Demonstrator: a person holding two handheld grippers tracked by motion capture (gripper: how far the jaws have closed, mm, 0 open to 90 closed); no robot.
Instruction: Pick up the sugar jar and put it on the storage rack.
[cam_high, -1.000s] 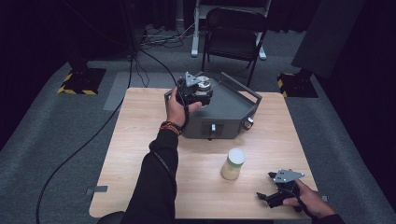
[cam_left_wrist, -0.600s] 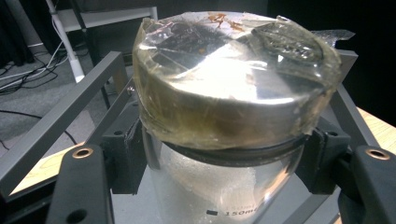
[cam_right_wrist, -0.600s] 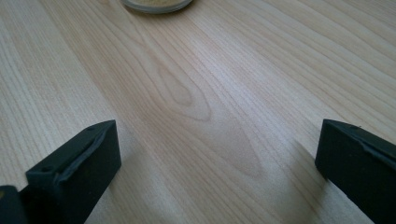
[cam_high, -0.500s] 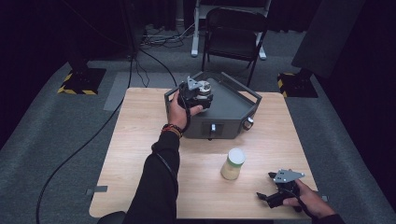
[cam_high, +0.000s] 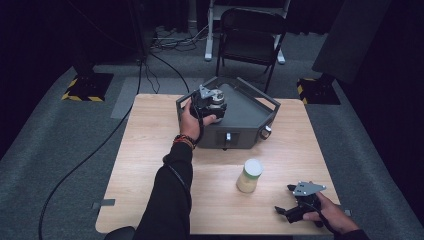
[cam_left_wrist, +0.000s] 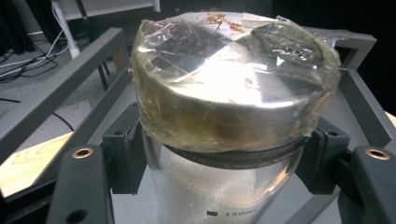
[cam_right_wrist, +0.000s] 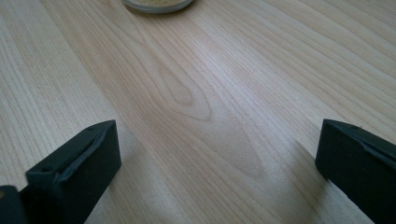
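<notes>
Table (cam_high: 150, 165) of pale wood carried everything, and the grey metal box (cam_high: 250, 112) at its far middle served as the landmark. Over the box's left part the left gripper (cam_high: 212, 102) was clenched on a clear jar (cam_left_wrist: 224, 186) — jaws pressed to both sides just under the lid. The jar stood upright, its long axis vertical, its tape-covered metal lid (cam_left_wrist: 233, 79) pointing up; a "150ml" mark showed low on the glass. It sat within the box's raised frame; whether it touched the box floor could not be told. On the near side of the box stood a second jar (cam_high: 249, 176) with a pale lid and yellowish contents, upright, apart from the box. Nearer the person and right of the box, by the table's near edge, the right gripper (cam_high: 295, 207) rested low with its jaws spread wide, empty — bare wood between them. Against the earlier frames, the left hand (cam_high: 192, 117) had shifted only slightly over the box; the right gripper and the second jar lay as before.
</notes>
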